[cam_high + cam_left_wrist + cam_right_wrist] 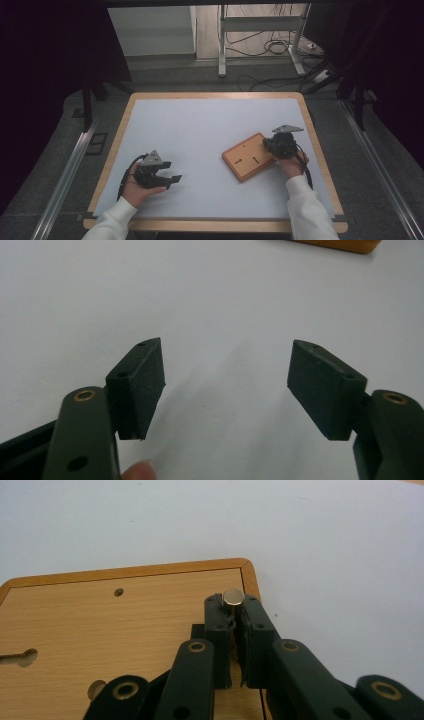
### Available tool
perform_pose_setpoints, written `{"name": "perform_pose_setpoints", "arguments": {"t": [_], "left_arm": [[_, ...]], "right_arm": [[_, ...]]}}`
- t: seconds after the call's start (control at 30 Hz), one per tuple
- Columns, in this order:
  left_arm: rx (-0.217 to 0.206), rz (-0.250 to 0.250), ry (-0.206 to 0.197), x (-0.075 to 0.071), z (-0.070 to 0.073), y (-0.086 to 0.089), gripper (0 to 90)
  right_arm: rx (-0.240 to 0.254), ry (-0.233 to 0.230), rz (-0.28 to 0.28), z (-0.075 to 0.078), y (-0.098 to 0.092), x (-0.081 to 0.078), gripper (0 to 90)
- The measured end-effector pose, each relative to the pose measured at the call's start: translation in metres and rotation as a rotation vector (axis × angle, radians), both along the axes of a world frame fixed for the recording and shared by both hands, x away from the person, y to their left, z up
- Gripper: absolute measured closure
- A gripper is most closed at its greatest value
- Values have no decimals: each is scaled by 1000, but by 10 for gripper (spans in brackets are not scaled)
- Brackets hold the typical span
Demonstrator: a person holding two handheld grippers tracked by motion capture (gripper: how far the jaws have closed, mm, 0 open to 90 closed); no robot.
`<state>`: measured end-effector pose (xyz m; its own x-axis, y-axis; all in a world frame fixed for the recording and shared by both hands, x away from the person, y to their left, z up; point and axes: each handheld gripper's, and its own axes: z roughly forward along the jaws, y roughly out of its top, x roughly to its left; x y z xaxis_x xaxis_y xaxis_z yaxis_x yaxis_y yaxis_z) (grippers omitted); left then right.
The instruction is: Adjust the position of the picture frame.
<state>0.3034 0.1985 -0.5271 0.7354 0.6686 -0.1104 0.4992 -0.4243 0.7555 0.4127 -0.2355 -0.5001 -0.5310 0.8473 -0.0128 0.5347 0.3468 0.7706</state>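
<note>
Hands first, since they're nearest: the person's left hand (131, 186) is resting low on the white mat (200, 130), holding the left gripper (172, 181) with its jaws standing wide apart and nothing between them. In the left gripper view the pads (145, 385) are just hanging over bare mat, so that one is parked and out of the way.

The right gripper (233, 611) is doing the work. It's sitting over the near right corner of the wooden board (248, 156), and its jaws are clamped tight on a small metal pin (233, 597) standing upright at that corner. The round top of the pin is poking out just past the tips, so the grip is near the pin's upper end, not deep. The board itself is lying flat and a bit turned, right of the mat's middle, with a couple of slots (20, 658) and a small hole (118, 592) farther along.

My guess is the pin is either being seated or pulled at that corner. Either way I'd be keeping the gripper square to the board and moving straight along the pin's axis, no twisting, because a shallow pinch like that could let it slip or tilt. Bringing the idle left gripper over to hold the board down wouldn't hurt either, since nothing is pinning it to the mat.
</note>
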Motion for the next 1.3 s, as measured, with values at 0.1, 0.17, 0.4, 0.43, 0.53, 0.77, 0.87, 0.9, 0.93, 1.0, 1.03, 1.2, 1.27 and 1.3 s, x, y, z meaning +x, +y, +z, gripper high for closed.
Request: {"name": "perform_pose_setpoints", "arguments": {"t": [0.1,0.17,0.4,0.43,0.53,0.77,0.87,0.9,0.93,1.0,1.03,1.2,1.27,1.3], "left_arm": [[0,0,0,0,0,0,306],[-1,0,-2,0,0,0,306],[-10,2,-4,0,2,2,306],[-11,2,-4,-1,2,2,306],[-11,2,-4,-1,2,2,306],[-12,1,-3,-1,2,2,306],[-12,1,-6,-1,3,2,306],[-12,1,-6,-1,3,2,306],[-12,1,-6,-1,3,2,306],[-12,2,-6,-1,3,2,306],[-12,1,-7,-1,3,2,306],[-15,3,-10,-1,3,3,306],[-20,6,-11,-1,4,4,306],[-20,7,-10,-1,4,4,306]], "right_arm": [[-3,-1,17,0,4,-1,845],[0,-5,41,1,10,-3,845],[-13,-18,130,6,34,-11,843],[-13,-18,130,6,34,-11,843],[-14,-17,183,5,51,-16,843],[-3,-12,240,2,71,-23,843],[4,-6,263,0,81,-26,843],[4,-5,272,-1,83,-27,843],[7,-4,282,-1,88,-29,842],[8,-2,301,-2,96,-31,842],[9,-2,310,-2,100,-32,842],[9,-1,355,-5,120,-37,842],[10,4,363,-7,128,-38,843],[10,7,359,-9,130,-38,843]]}}
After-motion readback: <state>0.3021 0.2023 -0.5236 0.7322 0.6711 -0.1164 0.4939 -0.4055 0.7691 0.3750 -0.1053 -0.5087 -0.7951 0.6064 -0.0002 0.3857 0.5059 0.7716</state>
